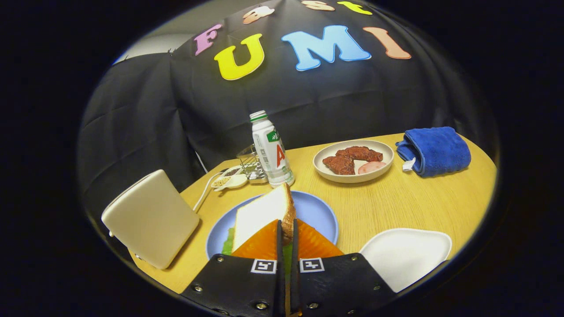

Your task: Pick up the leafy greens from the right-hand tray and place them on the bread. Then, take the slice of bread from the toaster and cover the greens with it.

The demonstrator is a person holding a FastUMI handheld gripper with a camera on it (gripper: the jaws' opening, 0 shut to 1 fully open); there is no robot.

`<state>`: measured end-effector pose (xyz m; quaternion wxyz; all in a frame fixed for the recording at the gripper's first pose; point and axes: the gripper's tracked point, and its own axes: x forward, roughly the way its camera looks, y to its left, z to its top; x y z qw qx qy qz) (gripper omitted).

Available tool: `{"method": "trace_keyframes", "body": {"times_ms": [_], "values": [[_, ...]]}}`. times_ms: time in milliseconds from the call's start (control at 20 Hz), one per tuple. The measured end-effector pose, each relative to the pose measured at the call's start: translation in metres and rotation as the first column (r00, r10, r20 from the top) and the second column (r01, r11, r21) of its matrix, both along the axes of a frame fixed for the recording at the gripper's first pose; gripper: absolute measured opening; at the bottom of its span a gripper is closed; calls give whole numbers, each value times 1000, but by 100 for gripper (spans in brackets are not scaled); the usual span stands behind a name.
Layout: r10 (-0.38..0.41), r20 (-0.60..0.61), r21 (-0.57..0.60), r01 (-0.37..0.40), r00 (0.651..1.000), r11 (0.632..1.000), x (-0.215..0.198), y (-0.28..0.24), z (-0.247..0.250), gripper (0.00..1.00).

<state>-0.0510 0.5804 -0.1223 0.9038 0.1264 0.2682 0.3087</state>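
The bread slice (264,213) stands tilted over the leafy greens (228,243) on the blue plate (315,211). Your gripper (287,233) is clamped on the slice's crust edge. The toaster (152,218) sits left, the white tray (405,253) right.

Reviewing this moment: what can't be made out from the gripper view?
- Lower bread under the greens: hidden by the held bread slice and the tool, whose fingers pinch the slice's crust.
- Toaster slot: faces away.
- Small dishes beside the bottle: contents too small.
- Wire rack: partly behind the bottle.
- White tray: near edge cut off.
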Motion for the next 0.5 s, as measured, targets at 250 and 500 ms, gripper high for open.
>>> {"method": "trace_keyframes", "body": {"times_ms": [250,500], "values": [[-2,15,-65,3,1000,998,3,0,-8,5],[39,192,-336,28,981,941,1,1,-5,5]]}}
